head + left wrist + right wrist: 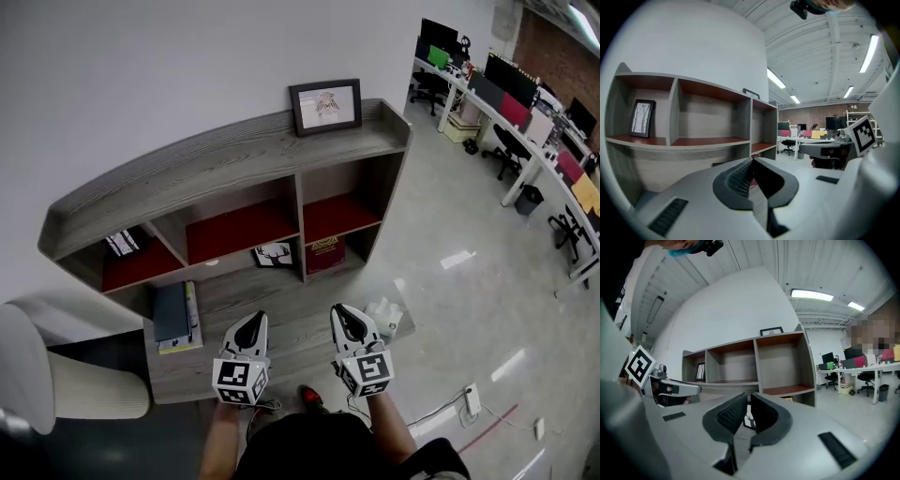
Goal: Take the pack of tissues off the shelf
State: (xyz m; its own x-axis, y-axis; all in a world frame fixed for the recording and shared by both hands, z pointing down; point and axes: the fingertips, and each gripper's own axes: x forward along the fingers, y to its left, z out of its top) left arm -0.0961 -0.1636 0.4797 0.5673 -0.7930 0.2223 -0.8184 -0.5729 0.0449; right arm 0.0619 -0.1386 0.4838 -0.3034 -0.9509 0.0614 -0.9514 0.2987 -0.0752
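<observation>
The white pack of tissues lies at the right end of the shelf's low front ledge. My right gripper hovers just left of it, apart from it, its jaws all but closed on nothing. In the right gripper view the right gripper points at the grey wooden shelf, and the pack is out of that view. My left gripper hangs over the ledge's middle. The left gripper view shows the left gripper shut and empty.
A framed picture stands on the shelf top. A deer print and a brown box sit low in the shelf, and books lie on the ledge's left. A cream chair is at left, office desks at right.
</observation>
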